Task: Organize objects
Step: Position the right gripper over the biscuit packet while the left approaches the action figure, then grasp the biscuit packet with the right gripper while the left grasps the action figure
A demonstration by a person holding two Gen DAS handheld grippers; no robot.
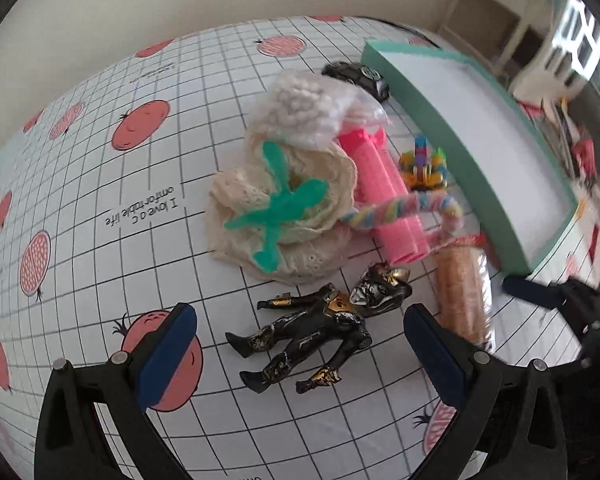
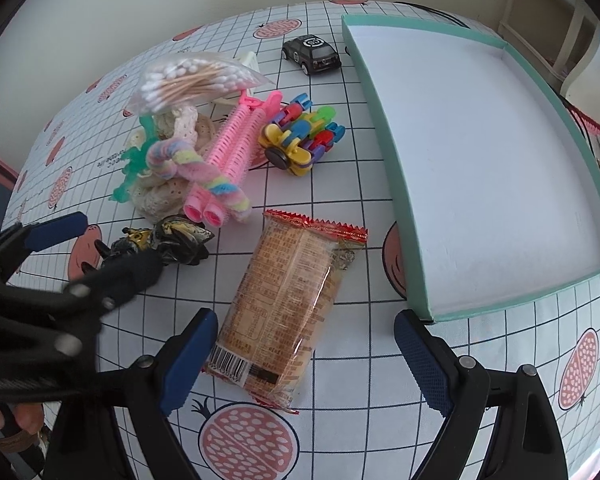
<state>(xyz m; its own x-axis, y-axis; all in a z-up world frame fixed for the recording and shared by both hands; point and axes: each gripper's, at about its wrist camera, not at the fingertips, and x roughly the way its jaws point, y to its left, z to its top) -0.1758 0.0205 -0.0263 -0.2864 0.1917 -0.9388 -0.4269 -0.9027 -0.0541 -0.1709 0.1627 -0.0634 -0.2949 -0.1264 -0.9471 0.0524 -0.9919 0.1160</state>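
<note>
A glossy black-and-gold action figure [image 1: 320, 332] lies on the grid tablecloth [image 1: 100, 184] between the left gripper's [image 1: 300, 344] spread jaws. The right gripper [image 2: 304, 344], also spread, straddles a crinkly cracker packet [image 2: 288, 304] beside the teal cardboard box [image 2: 400, 184]; only its view shows cotton swabs [image 2: 192, 80].

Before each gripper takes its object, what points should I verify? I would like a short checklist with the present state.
1. Left gripper open around the black figure: ok.
2. Right gripper open, snack packet between its fingers: ok.
3. Green box has free space inside: ok, it holds nothing.
4. Figure free of neighbours: ok, apart from the lace cloth.
5. Packet free of the box wall: ok, a gap shows.
6. The two grippers will not collide: cannot tell, they work close together.
</note>
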